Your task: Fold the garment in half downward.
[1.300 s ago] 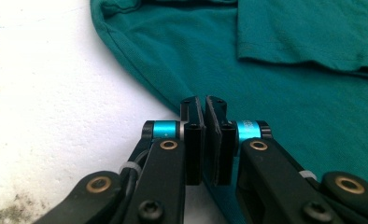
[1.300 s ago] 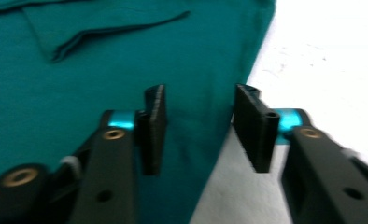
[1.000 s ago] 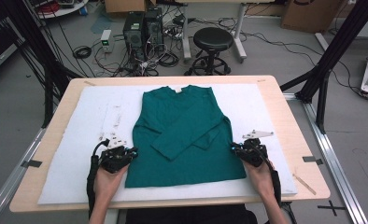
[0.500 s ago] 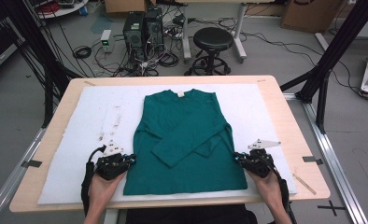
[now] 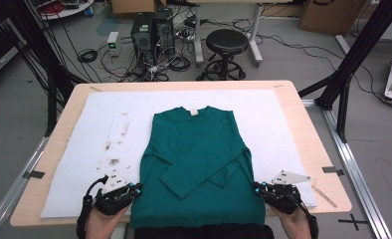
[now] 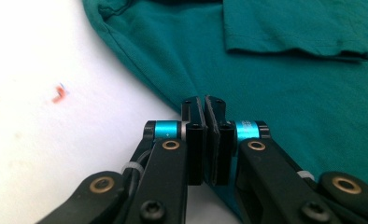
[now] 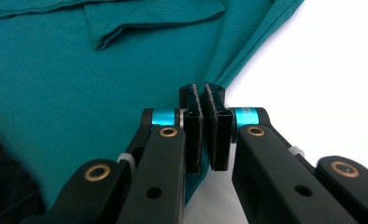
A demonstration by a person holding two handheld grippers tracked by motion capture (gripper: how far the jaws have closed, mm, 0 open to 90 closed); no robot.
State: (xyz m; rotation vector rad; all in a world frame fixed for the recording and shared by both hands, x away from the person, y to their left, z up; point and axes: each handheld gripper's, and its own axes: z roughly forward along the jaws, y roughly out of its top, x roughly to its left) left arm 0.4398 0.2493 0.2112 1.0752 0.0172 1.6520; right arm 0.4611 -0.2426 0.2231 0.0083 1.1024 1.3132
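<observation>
Padding of white felt [image 5: 283, 119] covers your light wooden table [image 5: 308, 129]; your teal long-sleeved knit shirt [image 5: 194, 159] lies flat on it, sleeves folded across. Your left gripper [image 5: 134, 189] and right gripper [image 5: 257, 188] pinch its side edges near the hem, jaws closed on the fabric.

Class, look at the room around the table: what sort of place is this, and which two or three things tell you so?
Probably a lab or workshop set up for recording. Computer towers stand on the floor amid loose cables, black frame struts flank the table, and a green shirt lies on a white mat.
</observation>
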